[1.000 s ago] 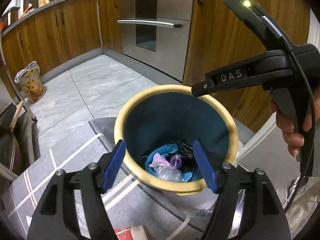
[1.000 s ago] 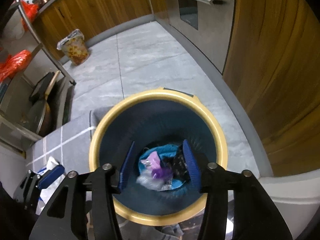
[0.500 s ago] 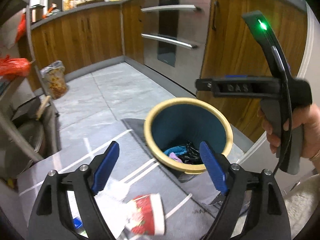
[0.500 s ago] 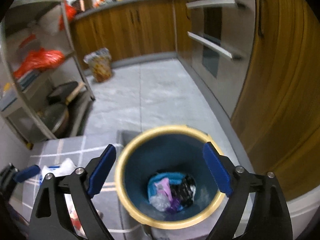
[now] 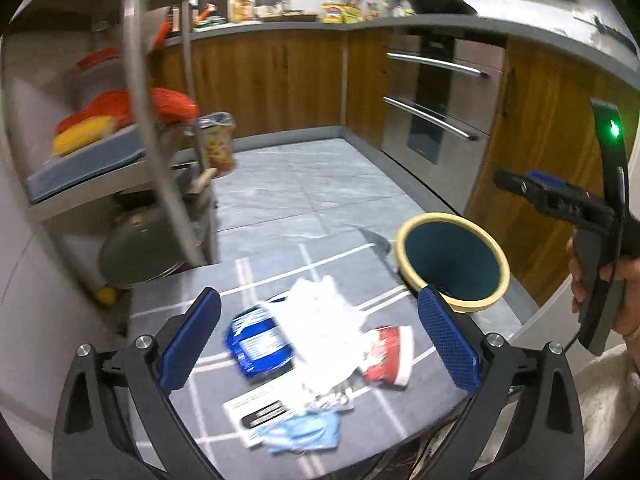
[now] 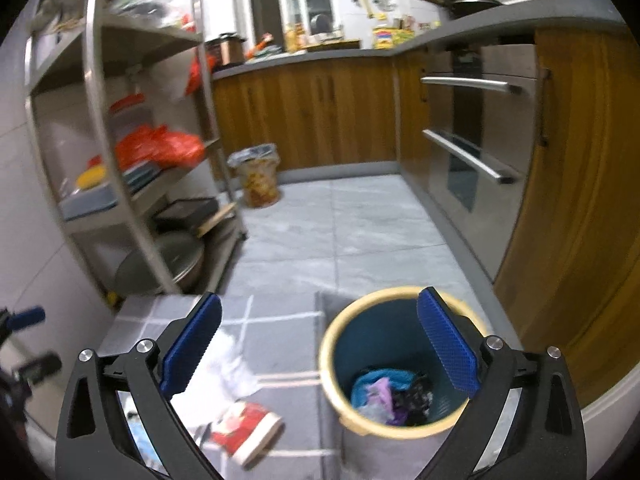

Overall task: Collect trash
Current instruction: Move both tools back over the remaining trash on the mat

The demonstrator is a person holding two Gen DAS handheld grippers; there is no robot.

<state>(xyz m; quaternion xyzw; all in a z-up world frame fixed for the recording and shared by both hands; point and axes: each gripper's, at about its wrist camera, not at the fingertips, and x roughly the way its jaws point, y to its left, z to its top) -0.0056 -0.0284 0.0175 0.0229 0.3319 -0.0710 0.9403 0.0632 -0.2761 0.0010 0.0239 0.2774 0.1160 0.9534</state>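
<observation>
Kitchen: grey surface (image 5: 168, 312) carries loose trash (image 5: 320, 320) beside the yellow-rimmed bin (image 5: 452, 264). Left tongs (image 5: 318, 344) and right tongs (image 6: 318, 346) have just been opening; both spread, empty. Risk: flimsy tissue and wrappers overlap, so a pinch may drag neighbours off the edge.

Between the left claw's (image 5: 318, 338) blue cross-hatched pads lie a blue packet (image 5: 256, 342), white crumpled paper (image 5: 324, 320) and a red-and-white cup (image 5: 386, 354) on a grey, white-lined mat (image 5: 280, 276), while beyond its right pad stands a yellow-rimmed, teal-lined bin (image 5: 452, 266).
</observation>
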